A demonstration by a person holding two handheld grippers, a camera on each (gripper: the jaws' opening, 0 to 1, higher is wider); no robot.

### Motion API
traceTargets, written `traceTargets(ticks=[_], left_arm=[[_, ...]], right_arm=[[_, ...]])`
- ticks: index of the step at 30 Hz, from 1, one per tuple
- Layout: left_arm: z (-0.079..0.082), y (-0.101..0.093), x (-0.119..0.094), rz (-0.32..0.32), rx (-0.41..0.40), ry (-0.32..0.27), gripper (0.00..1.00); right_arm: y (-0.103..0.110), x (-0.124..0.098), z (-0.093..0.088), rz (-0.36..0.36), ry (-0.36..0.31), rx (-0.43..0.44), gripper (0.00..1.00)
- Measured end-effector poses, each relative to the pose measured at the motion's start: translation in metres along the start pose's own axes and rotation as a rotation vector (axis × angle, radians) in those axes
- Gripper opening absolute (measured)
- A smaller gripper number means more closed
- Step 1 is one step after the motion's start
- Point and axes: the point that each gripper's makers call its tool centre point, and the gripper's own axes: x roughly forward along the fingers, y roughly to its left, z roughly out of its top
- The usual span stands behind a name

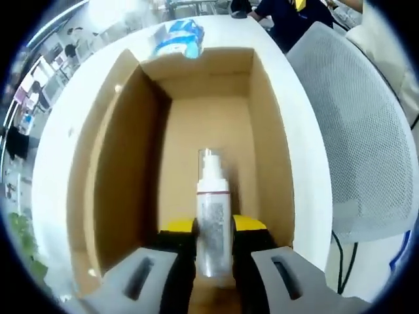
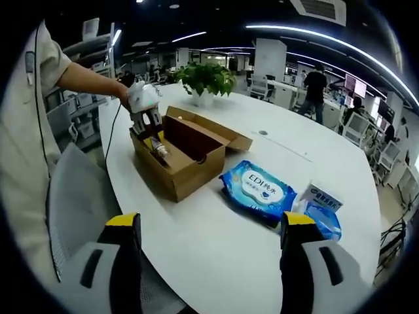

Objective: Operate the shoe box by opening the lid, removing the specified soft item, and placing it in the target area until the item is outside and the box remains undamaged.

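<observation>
An open brown cardboard shoe box (image 1: pixel 216 114) lies under my left gripper (image 1: pixel 214 229), which is shut on a clear spray bottle (image 1: pixel 213 203) with a white cap, held above the box's inside. The right gripper view has the same box (image 2: pixel 183 160) on the white table with its lid flap (image 2: pixel 216 131) folded back, and the left gripper (image 2: pixel 149 124) over its far end with the bottle (image 2: pixel 160 149). My right gripper (image 2: pixel 209 229) stands open near the table's front, nothing between its jaws. A blue wet-wipe pack (image 2: pixel 256 190) lies right of the box.
A smaller blue-and-white tissue pack (image 2: pixel 321 210) sits beside the wipes. A potted plant (image 2: pixel 206 80) stands at the table's far end. A grey mesh chair (image 1: pixel 357 131) is by the table edge. A person's sleeve and arm (image 2: pixel 72 75) reach in from the left.
</observation>
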Motion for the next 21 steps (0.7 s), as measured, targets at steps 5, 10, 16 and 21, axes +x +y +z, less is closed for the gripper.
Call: traceTargets(ticks=[5, 10, 16, 21], left_arm=[[0.022, -0.001, -0.013, 0.033, 0.000, -0.080, 0.17], [0.039, -0.005, -0.021, 0.053, 0.013, -0.123, 0.17], [0.060, -0.013, -0.029, 0.063, 0.040, -0.162, 0.17], [0.078, -0.021, -0.038, 0.068, 0.054, -0.203, 0.17]], right_arm=[[0.005, 0.003, 0.005, 0.017, -0.012, -0.014, 0.76], [0.010, 0.007, 0.011, 0.038, -0.031, -0.034, 0.68], [0.022, 0.014, 0.019, 0.082, -0.051, -0.054, 0.57], [0.032, 0.020, 0.025, 0.113, -0.067, -0.073, 0.52]])
